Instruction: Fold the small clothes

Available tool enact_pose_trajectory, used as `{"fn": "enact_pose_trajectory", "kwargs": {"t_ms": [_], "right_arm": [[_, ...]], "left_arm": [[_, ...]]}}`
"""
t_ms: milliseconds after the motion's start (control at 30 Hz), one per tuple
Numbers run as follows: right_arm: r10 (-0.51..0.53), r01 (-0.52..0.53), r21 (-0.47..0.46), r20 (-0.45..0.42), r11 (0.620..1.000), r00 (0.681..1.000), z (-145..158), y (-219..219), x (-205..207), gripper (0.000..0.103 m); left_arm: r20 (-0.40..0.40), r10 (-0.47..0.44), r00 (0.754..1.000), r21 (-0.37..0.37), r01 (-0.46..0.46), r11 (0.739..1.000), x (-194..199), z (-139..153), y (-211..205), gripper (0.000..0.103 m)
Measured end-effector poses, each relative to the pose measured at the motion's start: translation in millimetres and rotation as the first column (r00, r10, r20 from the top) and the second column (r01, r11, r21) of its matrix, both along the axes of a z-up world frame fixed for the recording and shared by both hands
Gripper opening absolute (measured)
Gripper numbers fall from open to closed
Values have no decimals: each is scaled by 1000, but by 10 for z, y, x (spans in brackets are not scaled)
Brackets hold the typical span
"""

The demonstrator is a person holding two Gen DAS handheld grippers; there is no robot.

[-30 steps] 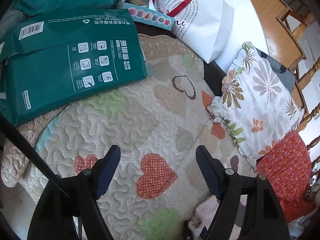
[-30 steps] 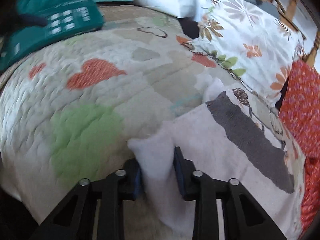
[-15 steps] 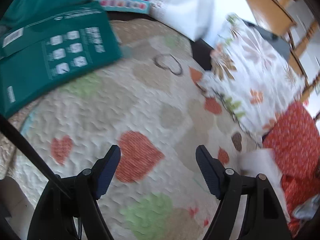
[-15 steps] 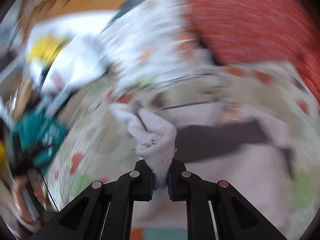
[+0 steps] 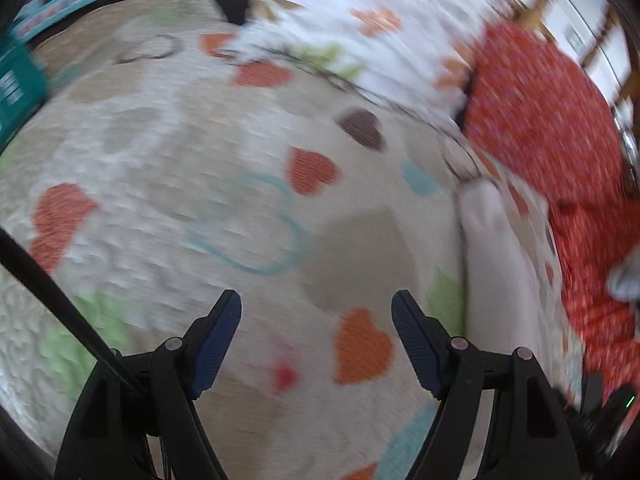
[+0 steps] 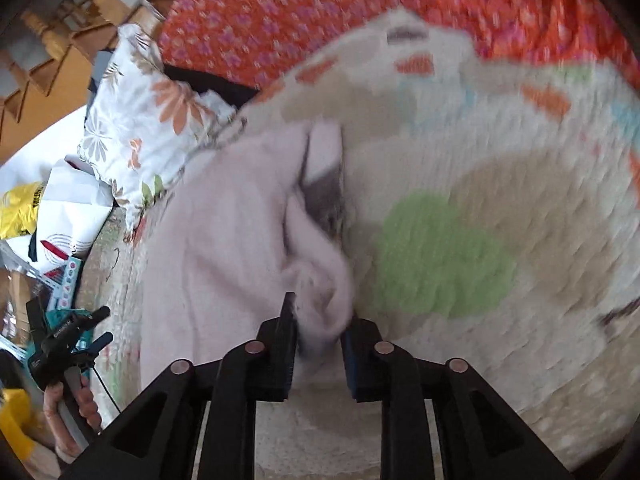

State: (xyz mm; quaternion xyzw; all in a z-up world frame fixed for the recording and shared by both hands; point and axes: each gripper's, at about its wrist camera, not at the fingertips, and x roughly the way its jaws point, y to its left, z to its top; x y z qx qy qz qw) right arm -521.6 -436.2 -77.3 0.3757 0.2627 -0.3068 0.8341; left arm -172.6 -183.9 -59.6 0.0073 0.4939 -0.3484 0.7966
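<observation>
At the near edge, right gripper (image 6: 320, 320): fingers pinching a bunched fold of the pale cloth (image 6: 224, 248). The jaws have just been opening a little, yet the fold sits between them, touching both pads.
Why that hold: looks like a corner gathered up so one layer can be carried across the rest. That's a fold in the making, I'd say.
Cloth, where it is: spread on the quilted heart cover (image 6: 460, 264), running away from the right fingers, with a grey band (image 6: 326, 196) showing at the turned-over part.
Left gripper (image 5: 316, 312): fingers spread wide, nothing between them, over bare quilt. The cloth lies off to its right, apart from it.
Why it waits there: likely lining up to take the other edge.
Person's hand (image 6: 70, 400): wrapped round the left gripper's handle.
Farther back: floral pillow (image 6: 136, 120) and red patterned fabric (image 6: 280, 20) along the cover's edge.
Writing: teal package (image 5: 12, 88) has white print, too blurred to read; white bag (image 6: 60, 236) has red marks, illegible.
</observation>
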Motion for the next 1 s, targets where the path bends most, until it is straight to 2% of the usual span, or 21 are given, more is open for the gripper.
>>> {"fn": "enact_pose_trajectory", "kwargs": {"t_ms": [133, 267, 333, 433, 533, 567, 667, 767, 833, 867, 900, 1000], "right_arm": [[3, -5, -118, -17, 993, 1000, 326, -85, 29, 24], [71, -70, -112, 4, 991, 997, 443, -265, 273, 25], [123, -122, -95, 3, 988, 992, 429, -372, 519, 25], [188, -194, -88, -77, 977, 979, 302, -505, 896, 25], [111, -127, -120, -130, 985, 985, 240, -612, 935, 25], [92, -105, -130, -102, 986, 990, 251, -661, 884, 25], [118, -121, -83, -43, 989, 992, 224, -802, 811, 33], [154, -154, -54, -20, 987, 988, 126, -923, 930, 36], [174, -174, 0, -39, 985, 984, -34, -991, 1069, 37], [191, -190, 37, -25, 981, 981, -124, -1009, 1125, 33], [208, -209, 52, 10, 977, 978, -146, -1004, 1131, 15], [233, -235, 37, 51, 971, 971, -9, -967, 1066, 10]], "left_arm": [[38, -124, 992, 18, 123, 992, -306, 1, -348, 77], [52, -206, 977, -17, 207, 978, -532, 22, -590, 77], [57, -244, 968, -38, 247, 968, -608, 34, -707, 77], [69, -318, 945, -34, 321, 946, -769, 24, -952, 77], [32, -381, 924, 17, 380, 925, -893, -104, -1197, 79], [30, -388, 921, 12, 387, 922, -898, -109, -1211, 79], [43, -383, 923, -27, 384, 923, -816, -32, -1191, 78], [27, -334, 942, -64, 335, 940, -647, 10, -1150, 80], [6, -294, 956, -75, 293, 953, -527, -19, -1133, 81], [-1, -275, 962, -68, 274, 959, -470, -50, -1128, 81], [-3, -267, 964, -65, 266, 962, -440, -65, -1095, 81], [-21, -241, 970, -67, 239, 969, -349, -100, -1103, 81]]}}
